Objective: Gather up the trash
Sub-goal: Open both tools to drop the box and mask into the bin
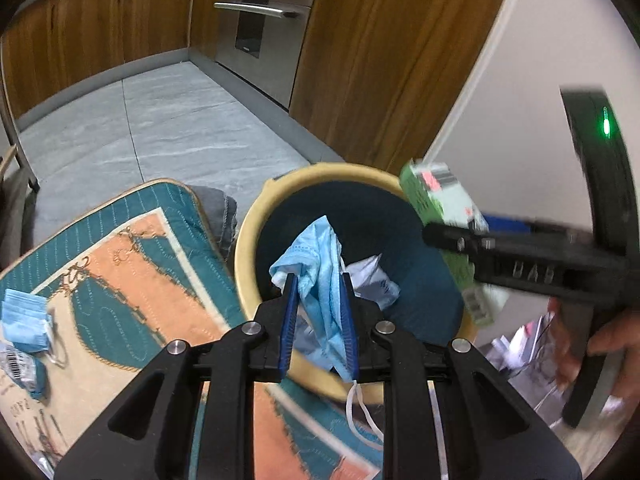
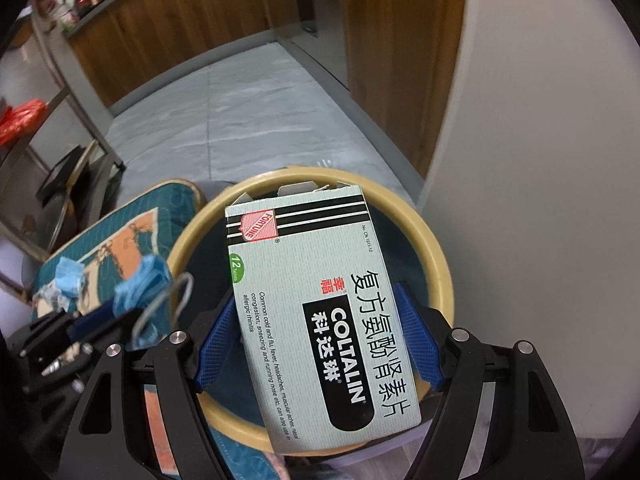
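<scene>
A round bin with a yellow rim (image 1: 248,232) (image 2: 436,240) and dark inside stands on the floor. My left gripper (image 1: 320,280) is shut on a crumpled blue face mask (image 1: 316,248) and holds it over the bin. My right gripper (image 2: 316,308) is shut on a pale green Coltalin medicine box (image 2: 316,304) and holds it over the bin; the box also shows in the left wrist view (image 1: 440,204). White crumpled paper (image 1: 372,276) lies inside the bin.
A teal and orange patterned mat (image 1: 132,272) lies left of the bin, with another blue mask (image 1: 24,316) and a wrapper (image 1: 16,364) on it. Wooden cabinets (image 1: 380,60) and a white wall (image 2: 540,160) stand behind. Grey tiled floor (image 1: 160,120) lies beyond.
</scene>
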`<state>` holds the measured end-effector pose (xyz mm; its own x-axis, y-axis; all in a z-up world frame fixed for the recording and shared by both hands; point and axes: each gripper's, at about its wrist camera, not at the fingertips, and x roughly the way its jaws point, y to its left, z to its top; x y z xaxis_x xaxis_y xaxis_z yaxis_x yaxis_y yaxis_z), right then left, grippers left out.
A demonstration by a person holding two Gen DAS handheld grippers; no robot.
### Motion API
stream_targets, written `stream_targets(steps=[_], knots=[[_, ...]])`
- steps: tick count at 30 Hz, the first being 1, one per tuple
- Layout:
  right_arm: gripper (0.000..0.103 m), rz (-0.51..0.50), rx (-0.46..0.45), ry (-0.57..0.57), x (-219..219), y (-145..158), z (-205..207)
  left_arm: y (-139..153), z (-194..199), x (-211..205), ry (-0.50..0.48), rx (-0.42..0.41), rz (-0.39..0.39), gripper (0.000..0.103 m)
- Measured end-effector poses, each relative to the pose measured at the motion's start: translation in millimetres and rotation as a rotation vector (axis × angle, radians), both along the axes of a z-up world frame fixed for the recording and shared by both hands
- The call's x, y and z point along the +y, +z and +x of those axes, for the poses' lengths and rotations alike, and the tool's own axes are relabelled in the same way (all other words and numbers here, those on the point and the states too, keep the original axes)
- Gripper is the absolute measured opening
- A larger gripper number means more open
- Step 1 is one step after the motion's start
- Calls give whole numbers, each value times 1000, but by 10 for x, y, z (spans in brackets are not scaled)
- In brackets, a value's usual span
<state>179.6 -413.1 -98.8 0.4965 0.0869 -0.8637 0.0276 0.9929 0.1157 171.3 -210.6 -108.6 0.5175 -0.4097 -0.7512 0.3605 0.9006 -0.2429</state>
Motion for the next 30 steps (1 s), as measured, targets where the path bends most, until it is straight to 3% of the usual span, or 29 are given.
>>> stream_targets(steps=[3, 10, 20, 30], knots=[[76, -4, 11, -6, -29, -29, 3, -11, 63, -25, -1, 18, -32, 22], [76, -8, 18, -7, -6, -60, 7, -142, 113, -131, -23, 39, 0, 24], [77, -11, 4, -19, 34, -46, 39, -93, 76, -85, 7, 9, 15, 53], [77, 9, -29, -32, 74, 146, 9, 51, -41, 90, 31, -19, 48, 56]])
